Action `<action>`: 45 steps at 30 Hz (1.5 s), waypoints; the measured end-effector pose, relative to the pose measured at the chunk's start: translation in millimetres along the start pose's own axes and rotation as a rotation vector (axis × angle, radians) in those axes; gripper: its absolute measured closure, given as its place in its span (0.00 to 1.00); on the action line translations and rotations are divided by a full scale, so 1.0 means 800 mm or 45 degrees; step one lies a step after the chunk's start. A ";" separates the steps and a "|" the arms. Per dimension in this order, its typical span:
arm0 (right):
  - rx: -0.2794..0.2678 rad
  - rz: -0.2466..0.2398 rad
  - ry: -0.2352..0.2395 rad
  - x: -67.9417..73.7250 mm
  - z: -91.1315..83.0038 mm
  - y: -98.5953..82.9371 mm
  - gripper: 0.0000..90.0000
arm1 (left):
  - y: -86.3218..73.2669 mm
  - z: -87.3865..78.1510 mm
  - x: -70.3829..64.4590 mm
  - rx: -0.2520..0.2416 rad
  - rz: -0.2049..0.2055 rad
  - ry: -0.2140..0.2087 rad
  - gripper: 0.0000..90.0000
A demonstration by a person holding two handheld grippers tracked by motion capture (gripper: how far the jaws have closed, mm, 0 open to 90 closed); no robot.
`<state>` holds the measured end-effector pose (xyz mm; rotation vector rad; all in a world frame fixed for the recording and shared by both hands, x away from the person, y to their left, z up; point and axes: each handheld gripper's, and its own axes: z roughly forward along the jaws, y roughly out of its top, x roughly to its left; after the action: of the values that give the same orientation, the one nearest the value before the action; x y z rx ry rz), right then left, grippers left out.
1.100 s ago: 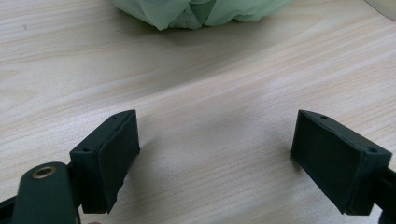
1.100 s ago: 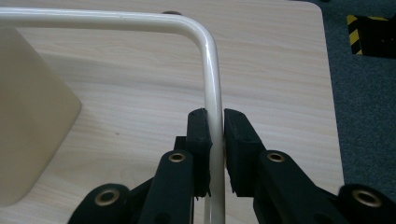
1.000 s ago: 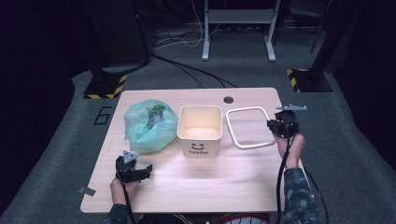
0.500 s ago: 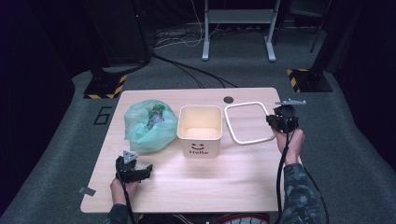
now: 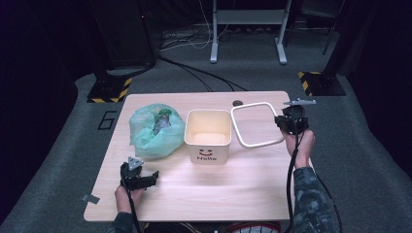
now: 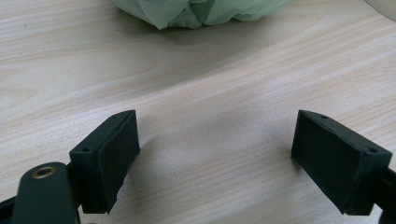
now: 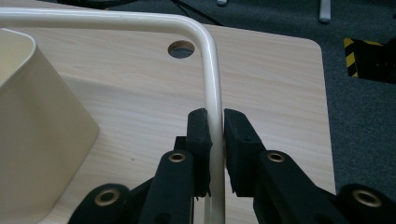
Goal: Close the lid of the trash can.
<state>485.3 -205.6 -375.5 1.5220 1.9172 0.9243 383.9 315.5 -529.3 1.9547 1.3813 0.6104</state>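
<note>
My right gripper (image 7: 215, 135) clamps the white frame ring (image 5: 243, 143), raised at three o'clock of the cream bin (image 5: 208, 138). My left gripper (image 6: 215, 154) gapes wide above the table (image 5: 233, 189).

A light wooden table (image 5: 204, 194) stands on grey carpet (image 5: 369, 165) in a dim room. Beyond the table rise the grey legs of a stand (image 5: 248, 29), black cables (image 5: 194, 73) trail across the floor, and yellow-black striped bases (image 5: 109, 90) sit at either far corner.
</note>
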 end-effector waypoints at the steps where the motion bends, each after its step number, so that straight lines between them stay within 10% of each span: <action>1: -0.002 -0.005 0.002 0.001 0.000 0.001 0.90 | 0.000 0.000 0.000 0.000 0.000 0.000 0.16; 45: 0.019 -0.070 0.089 0.055 0.011 0.033 0.90 | 0.000 0.000 0.000 0.000 0.001 -0.002 0.16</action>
<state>498.1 -157.8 -359.7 1.4561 2.0087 0.9522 383.9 315.6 -529.3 1.9557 1.3797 0.6096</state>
